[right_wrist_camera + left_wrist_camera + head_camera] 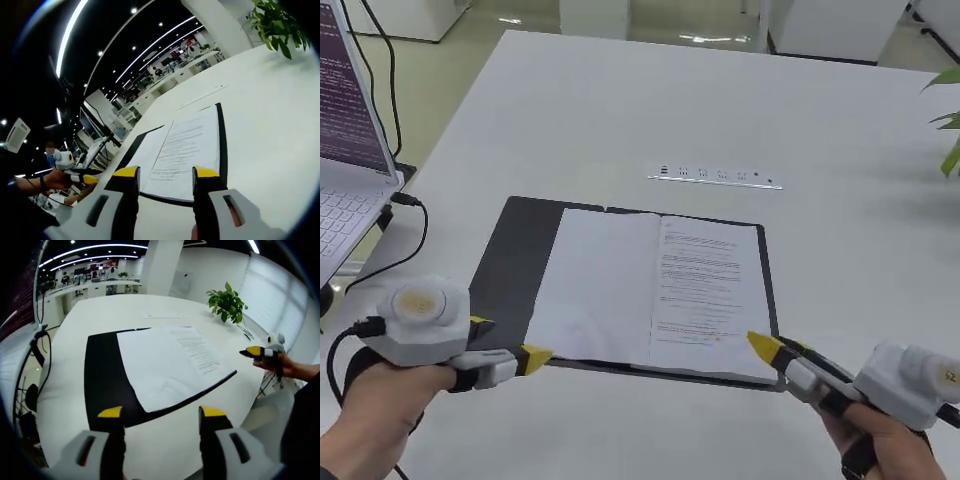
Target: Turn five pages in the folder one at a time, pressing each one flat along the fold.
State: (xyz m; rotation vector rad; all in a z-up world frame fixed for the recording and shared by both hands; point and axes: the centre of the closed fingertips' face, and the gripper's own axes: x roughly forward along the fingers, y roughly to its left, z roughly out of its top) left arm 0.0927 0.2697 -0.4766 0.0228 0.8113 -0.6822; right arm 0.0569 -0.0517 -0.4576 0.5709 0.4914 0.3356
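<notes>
Both grippers sit lowest in my head view, each held in a hand. My left gripper (510, 342) is at the lower left, its yellow-tipped fingers spread apart with nothing between them. Its tips are just beside the near left edge of the folder (515, 260). In the left gripper view the same two fingers (110, 412) stand wide apart at the bottom of the frame, just at the black cover's near edge.

My right gripper (765, 346) comes in from the lower right, its tip at the near right corner of the printed page (710, 290). I cannot tell whether it touches the paper. The right gripper view shows its fingers (206, 171) parted and empty, with the folder's edge just beyond them.

That folder lies open and flat at the middle of the white table (620, 110). A blank sheet (600, 290) lies left of the fold and the printed page right of it, with bare black cover showing further left.

Behind the folder, toward the top of the frame, a power strip (715, 175) lies on the table. An open laptop (345, 150) stands at the upper left edge, with a black cable (415, 235) trailing below it. Plant leaves (950, 120) poke in at the right edge.
</notes>
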